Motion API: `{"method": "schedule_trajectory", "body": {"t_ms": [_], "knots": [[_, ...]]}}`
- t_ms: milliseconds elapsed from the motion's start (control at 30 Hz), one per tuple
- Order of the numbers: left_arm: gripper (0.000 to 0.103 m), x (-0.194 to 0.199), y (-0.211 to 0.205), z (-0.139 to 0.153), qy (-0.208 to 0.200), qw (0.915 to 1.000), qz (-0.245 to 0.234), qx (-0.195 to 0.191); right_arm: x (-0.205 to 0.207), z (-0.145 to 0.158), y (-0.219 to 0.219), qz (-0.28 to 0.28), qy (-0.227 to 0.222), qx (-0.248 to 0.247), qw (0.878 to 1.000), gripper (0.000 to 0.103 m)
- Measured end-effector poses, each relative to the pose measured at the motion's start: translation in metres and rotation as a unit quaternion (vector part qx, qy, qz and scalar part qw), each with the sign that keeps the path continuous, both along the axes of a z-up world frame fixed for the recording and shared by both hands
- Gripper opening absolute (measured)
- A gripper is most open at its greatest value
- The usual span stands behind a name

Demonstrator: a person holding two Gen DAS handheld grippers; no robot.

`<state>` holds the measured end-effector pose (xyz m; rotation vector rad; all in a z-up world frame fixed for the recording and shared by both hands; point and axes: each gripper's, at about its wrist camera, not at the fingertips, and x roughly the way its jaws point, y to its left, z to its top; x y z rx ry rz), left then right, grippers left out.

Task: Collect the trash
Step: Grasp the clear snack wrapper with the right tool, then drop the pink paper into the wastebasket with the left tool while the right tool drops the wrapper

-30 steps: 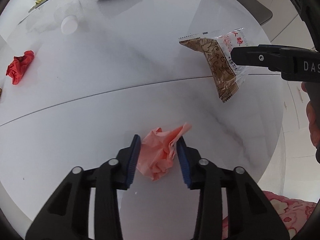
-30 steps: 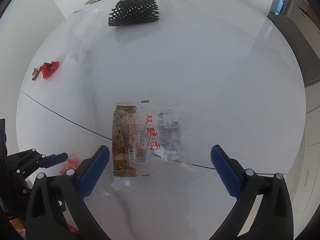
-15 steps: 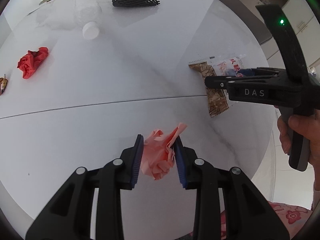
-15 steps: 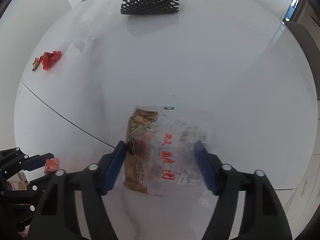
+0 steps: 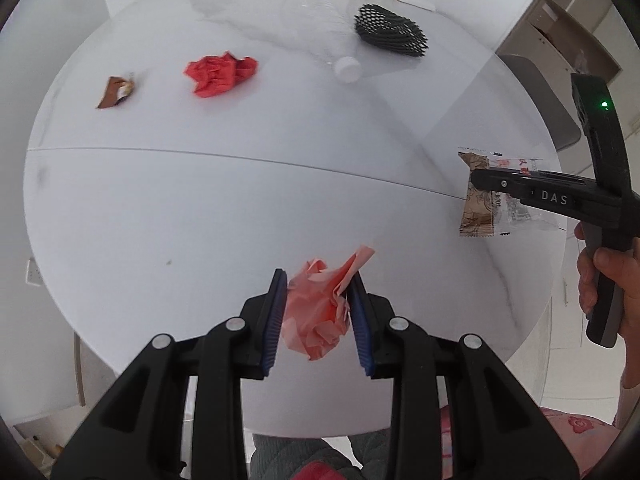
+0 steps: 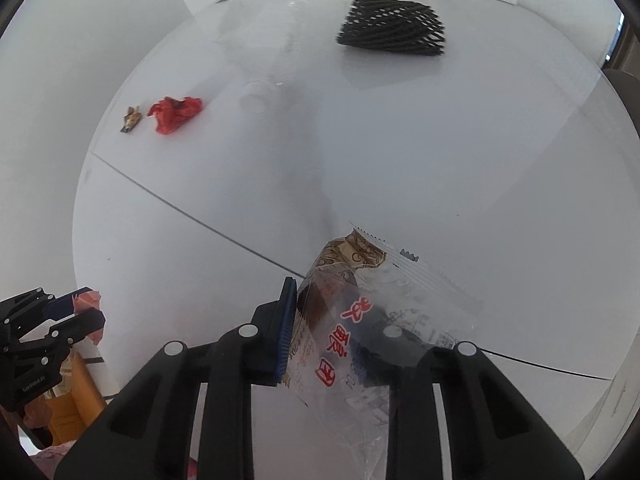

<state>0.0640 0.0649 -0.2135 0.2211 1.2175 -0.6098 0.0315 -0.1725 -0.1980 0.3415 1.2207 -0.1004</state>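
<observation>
The table (image 5: 280,200) is white marble with faint grey veins and one thin dark seam line. On it, far from the seam, lie a bright red wad (image 5: 220,73), a brown scrap (image 5: 114,92) with a gold bit, a white cap (image 5: 347,69) and a black net (image 5: 390,31) of open mesh. Nearer than the seam, the pink wad (image 5: 320,308) is salmon. The wrapper (image 6: 352,320) is clear with red characters, small black print and a brown end with pale swirls. Both grippers (image 5: 318,312) (image 6: 340,320) are black with blue pads (image 5: 276,320).

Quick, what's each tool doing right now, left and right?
Left tool: shut on the pink paper.
Right tool: shut on the snack wrapper.
</observation>
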Motion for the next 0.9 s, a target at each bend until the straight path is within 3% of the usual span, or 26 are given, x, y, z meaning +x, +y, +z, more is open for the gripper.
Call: {"method": "schedule_trajectory", "body": {"t_ms": [433,733,900], "knots": [[0.031,-0.011,0.172,0.009,-0.013,0.9899,0.141,0.004,0.029,0.019,0.186,0.151,-0.026,0.035,0.988,0.023],[0.031,-0.018,0.252,-0.003,-0.008,0.9840,0.177,0.017,0.040,0.022,0.278,0.206,-0.032,0.045,0.977,0.021],[0.031,-0.013,0.269,-0.020,0.008,0.9847,0.173,0.019,0.045,0.018,0.316,0.223,-0.027,0.044,0.973,0.021]]}}
